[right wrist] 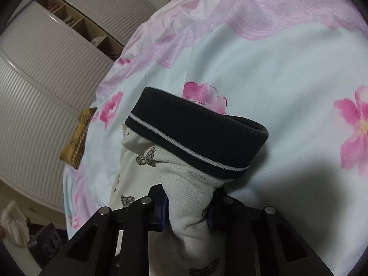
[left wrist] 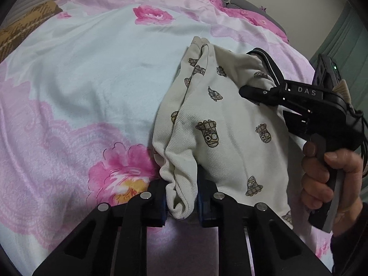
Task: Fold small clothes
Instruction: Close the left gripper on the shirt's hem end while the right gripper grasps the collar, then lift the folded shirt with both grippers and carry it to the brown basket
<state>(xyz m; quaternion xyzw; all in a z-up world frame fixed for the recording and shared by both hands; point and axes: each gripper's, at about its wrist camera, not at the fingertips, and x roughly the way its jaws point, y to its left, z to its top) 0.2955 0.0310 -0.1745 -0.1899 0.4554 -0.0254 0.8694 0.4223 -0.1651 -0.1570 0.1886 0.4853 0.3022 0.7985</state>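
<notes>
A small cream shirt printed with brown cartoon figures hangs between both grippers above the bed. My left gripper is shut on a bunched edge of the shirt at the bottom of the left wrist view. My right gripper is shut on the cream cloth just below the shirt's dark navy collar, which has a thin white stripe. The right gripper also shows in the left wrist view at the right, held by a hand, clamped on the shirt near the collar.
A floral pink and white bedsheet covers the bed under the shirt. A brown plaid cloth lies at the bed's far left edge. White slatted wardrobe doors stand beyond the bed. A grey headboard is at the back.
</notes>
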